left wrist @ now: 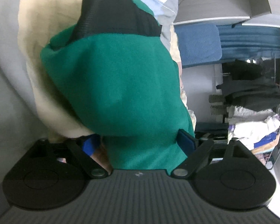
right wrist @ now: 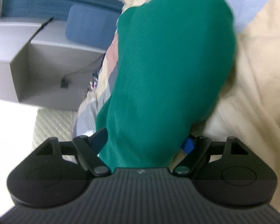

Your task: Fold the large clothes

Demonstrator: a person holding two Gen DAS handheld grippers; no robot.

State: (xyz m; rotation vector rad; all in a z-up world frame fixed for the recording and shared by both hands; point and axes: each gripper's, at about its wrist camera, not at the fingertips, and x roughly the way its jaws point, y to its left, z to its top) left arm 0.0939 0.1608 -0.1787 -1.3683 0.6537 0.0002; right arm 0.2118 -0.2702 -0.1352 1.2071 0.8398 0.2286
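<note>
- The green fleece garment (left wrist: 121, 85) with a black ribbed panel (left wrist: 113, 13) hangs bunched in front of both cameras, over cream bedding (right wrist: 252, 78).
- The left tool (left wrist: 140, 143) has its blue-padded fingers (left wrist: 185, 140) closed on a thick fold of the green fleece.
- The right tool (right wrist: 145, 141) likewise clamps a fold of it.
- A blue pillow (left wrist: 197, 44) lies beyond.

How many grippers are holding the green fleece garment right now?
2. The left gripper clamps the green fleece garment between its blue-padded fingers; the right gripper clamps another part. The fabric hides most of the finger pads.
</note>
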